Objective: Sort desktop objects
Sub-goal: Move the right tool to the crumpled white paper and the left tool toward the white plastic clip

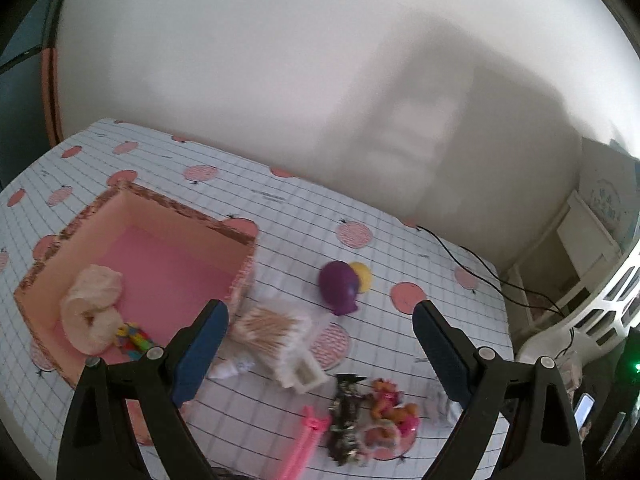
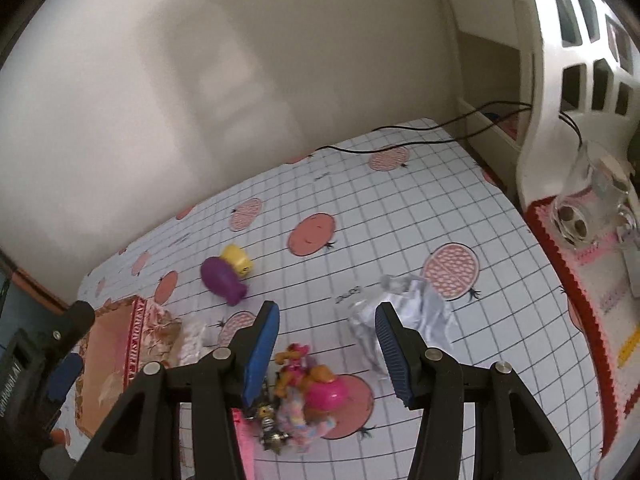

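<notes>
A pink open box (image 1: 240,240) sits at the left with a cream fluffy item (image 1: 94,308) and a small colourful piece (image 1: 138,338) inside. My left gripper (image 1: 320,306) hovers open and empty above a pack of cotton swabs (image 1: 280,340). Beyond lie a purple toy (image 1: 340,286) and a yellow toy (image 1: 362,276). Near the front edge are a pink clip (image 1: 308,436), a dark figure (image 1: 346,420) and pony toys (image 1: 392,412). My right gripper (image 2: 326,308) is open and empty above the pony toys (image 2: 308,380), beside a crumpled plastic wrapper (image 2: 404,316).
The checked tablecloth (image 2: 400,200) meets a white wall at the back. Black cables (image 2: 400,136) trail over the far right corner. A glass jar (image 2: 580,208) stands on a crocheted mat (image 2: 592,280) to the right. The pink box (image 2: 112,360) and purple toy (image 2: 222,280) lie left.
</notes>
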Action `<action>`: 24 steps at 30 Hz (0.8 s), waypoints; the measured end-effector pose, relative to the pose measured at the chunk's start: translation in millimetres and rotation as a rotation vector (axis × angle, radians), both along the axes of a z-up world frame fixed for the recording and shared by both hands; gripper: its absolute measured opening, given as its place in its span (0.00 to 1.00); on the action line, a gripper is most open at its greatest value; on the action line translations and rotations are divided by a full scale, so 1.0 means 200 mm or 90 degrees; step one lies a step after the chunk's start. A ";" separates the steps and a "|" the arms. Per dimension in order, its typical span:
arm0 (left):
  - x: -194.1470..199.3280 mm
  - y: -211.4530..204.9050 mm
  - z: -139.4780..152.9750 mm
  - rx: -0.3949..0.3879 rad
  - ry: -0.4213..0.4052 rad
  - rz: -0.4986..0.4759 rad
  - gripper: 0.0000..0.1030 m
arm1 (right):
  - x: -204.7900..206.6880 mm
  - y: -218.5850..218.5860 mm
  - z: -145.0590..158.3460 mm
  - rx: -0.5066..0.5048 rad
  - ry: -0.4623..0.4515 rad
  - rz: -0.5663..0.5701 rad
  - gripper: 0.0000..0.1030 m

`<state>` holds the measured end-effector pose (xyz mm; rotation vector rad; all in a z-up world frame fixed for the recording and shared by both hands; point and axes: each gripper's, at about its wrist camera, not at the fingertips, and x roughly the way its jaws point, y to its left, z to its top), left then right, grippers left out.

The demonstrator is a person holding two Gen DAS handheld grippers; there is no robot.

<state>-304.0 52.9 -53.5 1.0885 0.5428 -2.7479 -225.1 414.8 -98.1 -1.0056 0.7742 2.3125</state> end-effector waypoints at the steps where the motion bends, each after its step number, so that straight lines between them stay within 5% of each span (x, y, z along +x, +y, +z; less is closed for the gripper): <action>1: -0.01 0.02 0.00 0.002 -0.002 -0.001 0.91 | 0.00 0.01 -0.01 0.005 -0.010 -0.001 0.53; 13: -0.17 0.17 -0.16 0.008 -0.084 -0.051 0.91 | 0.03 0.19 -0.16 0.015 -0.081 -0.043 0.53; 19: -0.22 0.26 -0.30 -0.037 -0.138 -0.122 0.91 | 0.11 0.32 -0.22 0.001 -0.093 -0.115 0.64; 24: -0.26 0.27 -0.38 -0.020 -0.172 -0.163 0.91 | 0.12 0.35 -0.26 -0.011 -0.101 -0.117 0.75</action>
